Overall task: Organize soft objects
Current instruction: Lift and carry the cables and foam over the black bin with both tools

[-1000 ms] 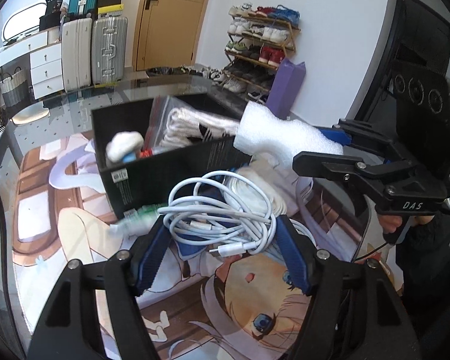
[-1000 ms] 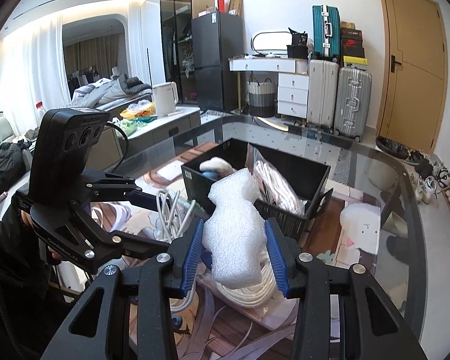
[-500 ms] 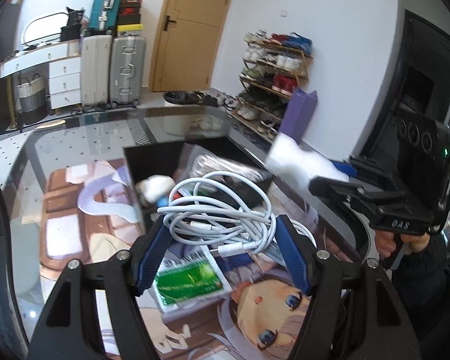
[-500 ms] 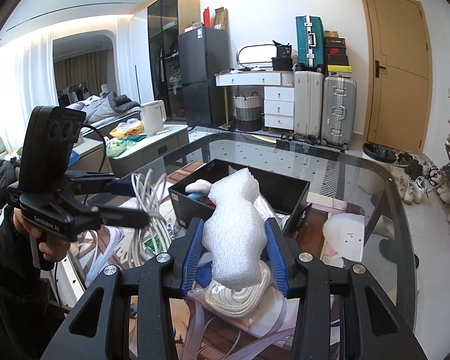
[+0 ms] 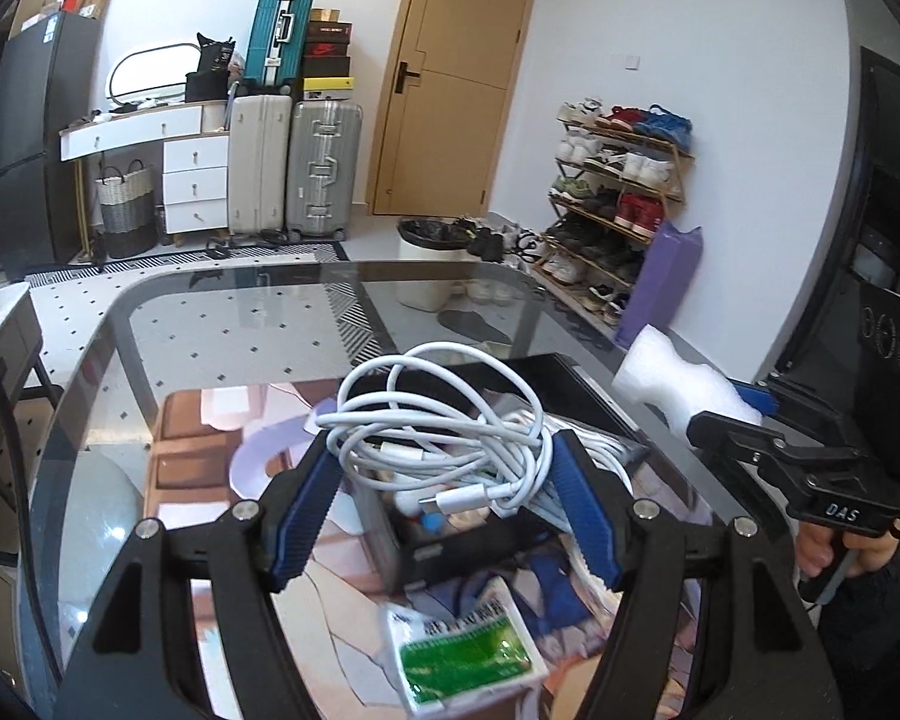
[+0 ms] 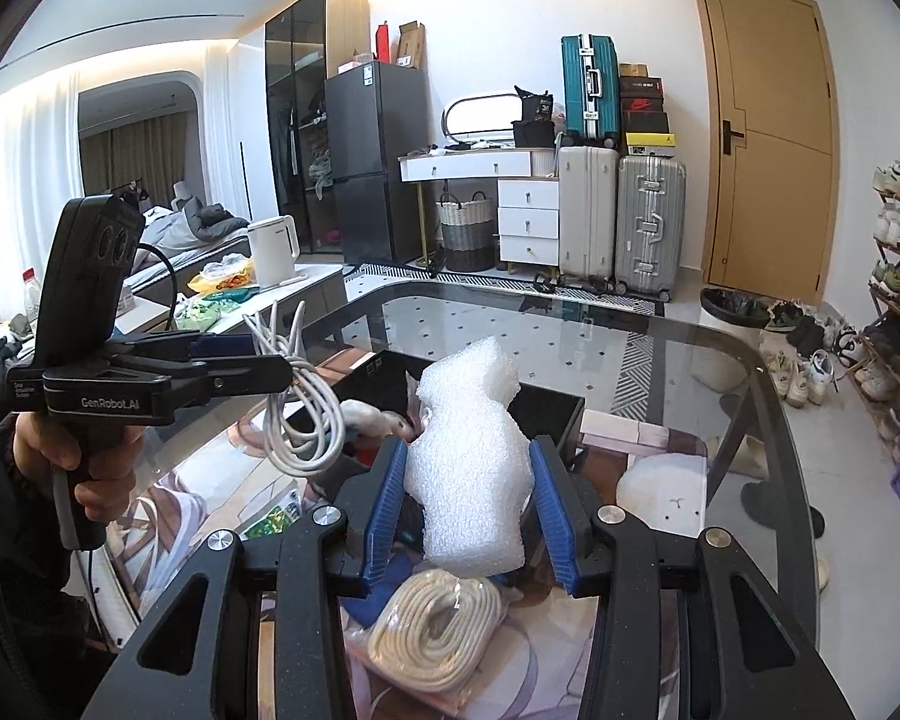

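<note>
Both hand-held grippers were loaded above the black bin [image 6: 561, 414] mid-desk: the left hand-held gripper [image 5: 444, 501] clamped the white cable bundle [image 5: 444, 420], the right hand-held gripper [image 6: 468, 516] pinched the foam block [image 6: 471, 462]. Each load probably needed centring over the bin before letting go, since cable loops could snag the rim.
</note>
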Motion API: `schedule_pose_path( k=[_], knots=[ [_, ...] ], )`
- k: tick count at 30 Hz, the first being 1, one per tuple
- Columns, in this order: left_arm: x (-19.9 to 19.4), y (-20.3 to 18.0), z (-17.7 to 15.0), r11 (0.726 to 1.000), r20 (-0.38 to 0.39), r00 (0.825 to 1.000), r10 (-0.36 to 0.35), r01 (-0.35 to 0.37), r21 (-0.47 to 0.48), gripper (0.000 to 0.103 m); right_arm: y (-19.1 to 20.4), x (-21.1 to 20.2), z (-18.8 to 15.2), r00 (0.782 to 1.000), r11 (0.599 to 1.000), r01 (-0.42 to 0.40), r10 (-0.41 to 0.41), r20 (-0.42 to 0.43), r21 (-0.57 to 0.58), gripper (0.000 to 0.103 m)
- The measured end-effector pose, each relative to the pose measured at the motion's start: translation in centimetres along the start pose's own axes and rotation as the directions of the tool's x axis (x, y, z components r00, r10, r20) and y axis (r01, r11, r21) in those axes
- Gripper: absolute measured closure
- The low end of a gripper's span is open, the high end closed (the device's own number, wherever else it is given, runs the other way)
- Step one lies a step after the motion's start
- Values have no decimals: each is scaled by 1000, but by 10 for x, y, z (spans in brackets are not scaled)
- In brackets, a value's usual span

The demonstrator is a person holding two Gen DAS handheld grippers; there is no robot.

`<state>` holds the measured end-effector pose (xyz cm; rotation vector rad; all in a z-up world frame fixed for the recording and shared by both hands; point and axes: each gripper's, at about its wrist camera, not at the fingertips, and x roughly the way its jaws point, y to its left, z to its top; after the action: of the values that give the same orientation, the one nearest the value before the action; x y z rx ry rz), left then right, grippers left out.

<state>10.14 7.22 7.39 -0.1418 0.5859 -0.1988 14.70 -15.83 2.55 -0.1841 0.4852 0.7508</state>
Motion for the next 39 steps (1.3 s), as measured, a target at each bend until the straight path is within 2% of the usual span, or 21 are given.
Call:
schedule_pose_path(
  k=[7, 19, 30, 39],
  knots=[
    [21, 5, 7, 999, -1, 999, 51, -51, 10, 33, -7, 21, 10, 1000, 1000, 13, -13, -21, -5, 60],
    [52, -7, 5, 990, -34, 994, 107, -104, 97, 33, -18, 52, 18, 998, 1000, 7, -9, -58, -30, 60],
    [72, -25, 5, 983, -92, 992, 84, -67, 170, 33, -16, 81, 18, 993, 997, -21, 12, -120, -77, 60],
    [82, -27, 5, 984, -129, 990, 63, -39, 176, 33, -20, 91, 21, 991, 998, -21, 13, -131, -63, 60]
  ],
)
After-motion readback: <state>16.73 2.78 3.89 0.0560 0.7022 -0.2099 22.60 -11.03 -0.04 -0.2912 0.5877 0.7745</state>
